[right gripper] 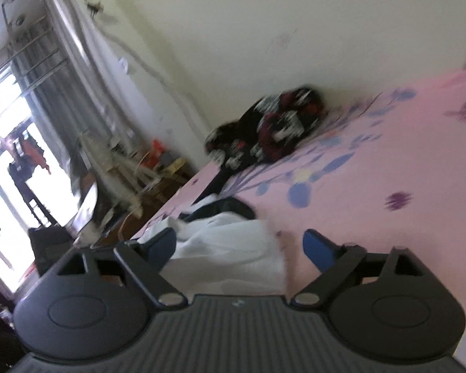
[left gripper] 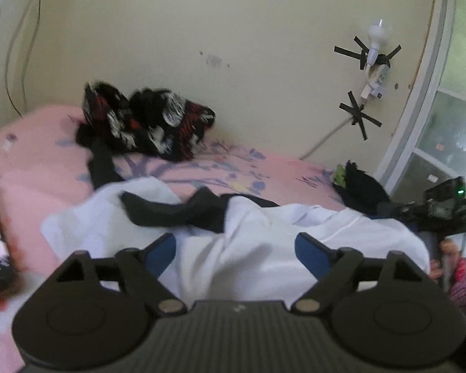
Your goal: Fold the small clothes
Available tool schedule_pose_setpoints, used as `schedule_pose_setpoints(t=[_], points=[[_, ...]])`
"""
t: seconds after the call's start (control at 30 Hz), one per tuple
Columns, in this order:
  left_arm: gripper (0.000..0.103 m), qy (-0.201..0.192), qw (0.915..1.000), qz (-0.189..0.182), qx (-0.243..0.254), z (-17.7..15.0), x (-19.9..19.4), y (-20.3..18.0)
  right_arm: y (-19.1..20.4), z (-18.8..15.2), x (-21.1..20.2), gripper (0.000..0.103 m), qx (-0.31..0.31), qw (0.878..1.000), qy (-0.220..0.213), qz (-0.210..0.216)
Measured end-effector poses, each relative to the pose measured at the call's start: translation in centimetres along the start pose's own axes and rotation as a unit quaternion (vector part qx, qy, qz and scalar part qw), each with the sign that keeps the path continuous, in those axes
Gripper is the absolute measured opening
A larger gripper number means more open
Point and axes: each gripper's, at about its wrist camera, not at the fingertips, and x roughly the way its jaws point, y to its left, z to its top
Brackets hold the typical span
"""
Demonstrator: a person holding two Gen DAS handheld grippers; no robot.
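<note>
Because both views are blurry, the white cloth (left gripper: 258,248) on the pink bed (left gripper: 46,161) looks fuzzy. Both tools, left (left gripper: 236,248) and right (right gripper: 242,245), point slightly down with jaws wide apart, gripping nothing.

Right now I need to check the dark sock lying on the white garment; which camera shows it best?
The left wrist view: the dark sock stretches across the crumpled white garment, nearly whole. The right wrist view shows only a blurred dark patch behind the white cloth.

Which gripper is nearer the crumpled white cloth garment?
Left, marginally. The left gripper sits open directly over the crumpled white cloth garment; the right gripper is open at its edge.
</note>
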Motion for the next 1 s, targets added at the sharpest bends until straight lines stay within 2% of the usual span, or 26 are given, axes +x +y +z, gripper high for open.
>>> schedule_pose_setpoints(t=[0.03, 0.07, 0.1, 0.13, 0.17, 0.2, 0.23, 0.33, 0.43, 0.53, 0.63, 0.7, 0.8, 0.87, 0.9, 0.93, 1.0], points=[[0.073, 0.004, 1.0000, -0.005, -0.001, -0.1, 0.4, 0.0, 0.3, -0.1, 0.7, 0.084, -0.006, 1.000, 0.013, 0.006], [0.065, 0.009, 0.9999, -0.007, 0.002, -0.2, 0.7, -0.2, 0.7, -0.3, 1.3, 0.072, -0.016, 0.999, 0.025, 0.014], [0.047, 0.015, 0.9998, -0.005, 0.009, -0.4, 1.0, -0.5, 1.5, -0.4, 1.9, 0.063, -0.031, 0.999, 0.036, 0.026], [0.033, 0.019, 0.9997, -0.001, 0.019, -0.7, 1.1, -0.8, 2.3, -0.5, 2.1, 0.040, -0.051, 0.997, 0.042, 0.036], [0.027, 0.019, 0.9993, 0.007, 0.030, -1.0, 1.0, -1.2, 3.3, -0.6, 2.0, 0.025, -0.076, 0.996, 0.039, 0.042], [0.017, 0.015, 0.9988, 0.016, 0.043, -1.2, 0.7, -1.7, 4.1, -0.8, 1.5, 0.023, -0.098, 0.994, 0.029, 0.042], [0.011, 0.009, 0.9983, 0.024, 0.052, -1.4, 0.3, -2.0, 5.1, -0.9, 0.8, 0.018, -0.126, 0.991, 0.012, 0.040], [0.010, -0.026, 0.9971, 0.032, 0.063, -1.7, -2.0, -3.2, 7.2, -0.8, -1.5, 0.012, -0.169, 0.984, -0.036, 0.042], [0.007, -0.074, 0.9944, 0.031, 0.069, -1.6, -4.6, -4.4, 9.2, -0.4, -3.5, 0.012, -0.205, 0.976, -0.072, 0.009], [0.006, -0.117, 0.9893, 0.034, 0.079, -0.9, -6.7, -5.8, 11.2, -0.4, -4.6, 0.012, -0.239, 0.967, -0.091, -0.001], [0.006, -0.150, 0.9832, 0.035, 0.097, -0.8, -8.4, -6.9, 12.5, -1.1, -4.4, 0.013, -0.260, 0.963, -0.074, 0.017], [0.006, -0.154, 0.9817, 0.037, 0.107, -1.0, -8.8, -7.3, 13.0, -2.3, -3.8, 0.013, -0.269, 0.961, -0.054, 0.024], [0.013, -0.126, 0.9854, 0.060, 0.098, -1.9, -8.3, -6.7, 13.2, -4.5, -2.3, 0.013, -0.276, 0.961, -0.016, 0.019], [0.029, -0.097, 0.9880, 0.081, 0.089, -2.3, -7.5, -6.0, 13.1, -5.6, -1.9, 0.013, -0.275, 0.961, 0.000, 0.015], [0.047, -0.085, 0.9885, 0.091, 0.086, -2.6, -7.2, -5.6, 13.0, -6.0, -1.9, 0.013, -0.273, 0.962, 0.003, 0.014], [0.059, -0.078, 0.9885, 0.096, 0.086, -2.9, -7.0, -5.3, 13.0, -6.2, -2.0, 0.013, -0.269, 0.963, 0.003, 0.013], [0.064, -0.065, 0.9888, 0.096, 0.094, -3.3, -6.7, -5.0, 13.0, -6.5, -2.7, 0.013, -0.265, 0.964, 0.000, 0.009]])
